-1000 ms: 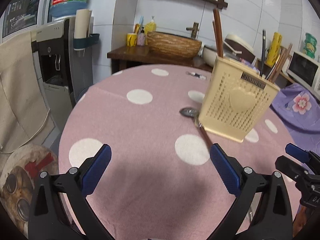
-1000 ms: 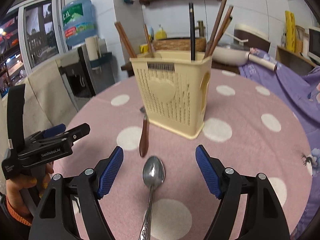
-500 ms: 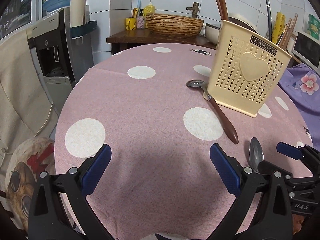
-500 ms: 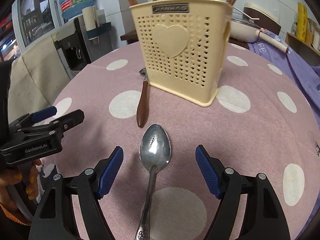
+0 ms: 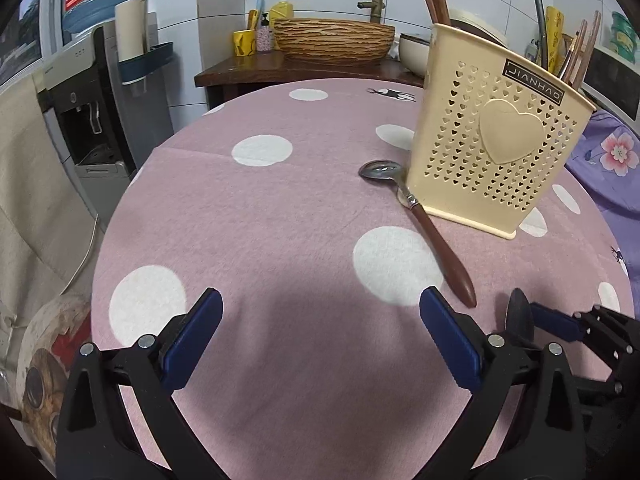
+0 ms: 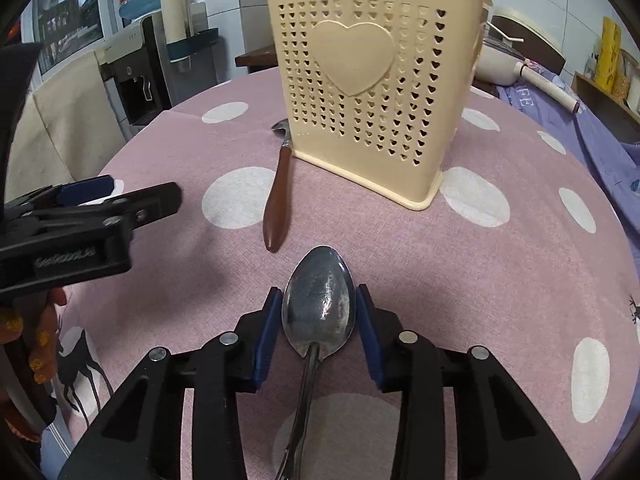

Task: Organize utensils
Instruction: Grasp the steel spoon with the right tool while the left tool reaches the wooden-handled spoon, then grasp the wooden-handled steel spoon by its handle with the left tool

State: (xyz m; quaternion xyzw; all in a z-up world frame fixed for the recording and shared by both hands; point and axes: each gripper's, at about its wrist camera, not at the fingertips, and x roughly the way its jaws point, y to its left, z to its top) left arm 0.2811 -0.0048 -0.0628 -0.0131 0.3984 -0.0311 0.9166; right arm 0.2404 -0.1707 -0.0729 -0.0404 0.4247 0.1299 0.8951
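Note:
A metal spoon (image 6: 320, 304) lies on the pink dotted tablecloth (image 5: 260, 220), handle toward me. My right gripper (image 6: 318, 290) is low over it; its jaws are closing and the blue pads (image 6: 266, 332) touch both sides of the bowl. A wooden-handled spoon (image 6: 280, 192) lies just beyond, its head against the cream perforated utensil holder (image 6: 372, 100), which holds several chopsticks and utensils. In the left wrist view my left gripper (image 5: 320, 308) hovers open over bare cloth with nothing between its fingers, left of the wooden-handled spoon (image 5: 436, 240) and the holder (image 5: 492, 160).
A water dispenser (image 5: 92, 112) stands beyond the table's left edge. A woven basin (image 5: 334, 40) sits on a dark counter behind. A purple flowered cloth (image 5: 608, 160) lies at the right. A hand grips the left gripper (image 6: 120, 196).
The right gripper sank toward the table and its jaws drew in from wide apart to flank the metal spoon's bowl. The left gripper moved lower and closer to the holder.

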